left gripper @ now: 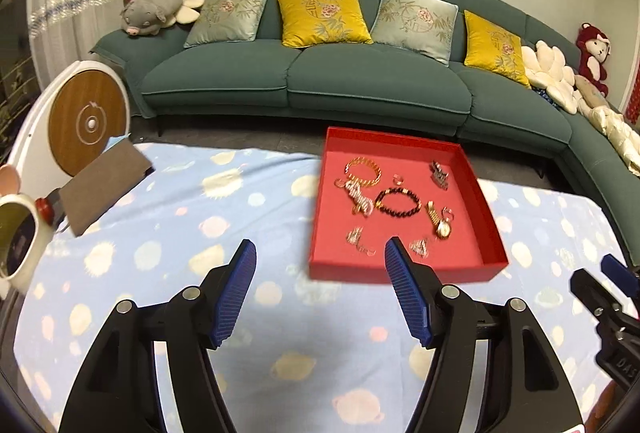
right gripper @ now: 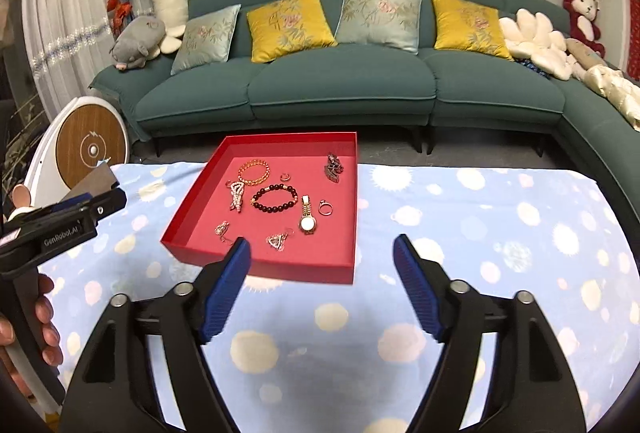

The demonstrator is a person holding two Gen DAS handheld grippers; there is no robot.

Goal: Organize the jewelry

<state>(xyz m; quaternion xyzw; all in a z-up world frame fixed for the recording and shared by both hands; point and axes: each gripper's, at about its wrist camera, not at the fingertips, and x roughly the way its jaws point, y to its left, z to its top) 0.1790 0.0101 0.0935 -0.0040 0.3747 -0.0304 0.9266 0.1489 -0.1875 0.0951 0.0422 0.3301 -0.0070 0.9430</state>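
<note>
A red tray (left gripper: pixel 352 273) (right gripper: pixel 304 269) rests on the spotted blue cloth and holds loose jewelry. Inside it lie a gold bangle (right gripper: pixel 254 172), a dark bead bracelet (right gripper: pixel 280 187), a gold watch (right gripper: pixel 307 219), a ring (right gripper: pixel 325 208), a dark brooch (right gripper: pixel 334 169), a crystal piece (right gripper: pixel 237 197) and small earrings (right gripper: pixel 276 241). My left gripper (left gripper: pixel 320 245) hangs open over the cloth at the tray's near left corner, nothing between its blue pads. My right gripper (right gripper: pixel 322 239) is open too, at the tray's near right corner, with nothing in it.
A teal sofa (right gripper: pixel 344 85) with yellow and pale cushions and plush toys stands beyond the table. At the left are a round white device with a wooden disc (left gripper: pixel 90 121), a grey-brown pad (left gripper: pixel 104 189) and a white mug (left gripper: pixel 20 237). A hand (right gripper: pixel 44 321) holds the left gripper.
</note>
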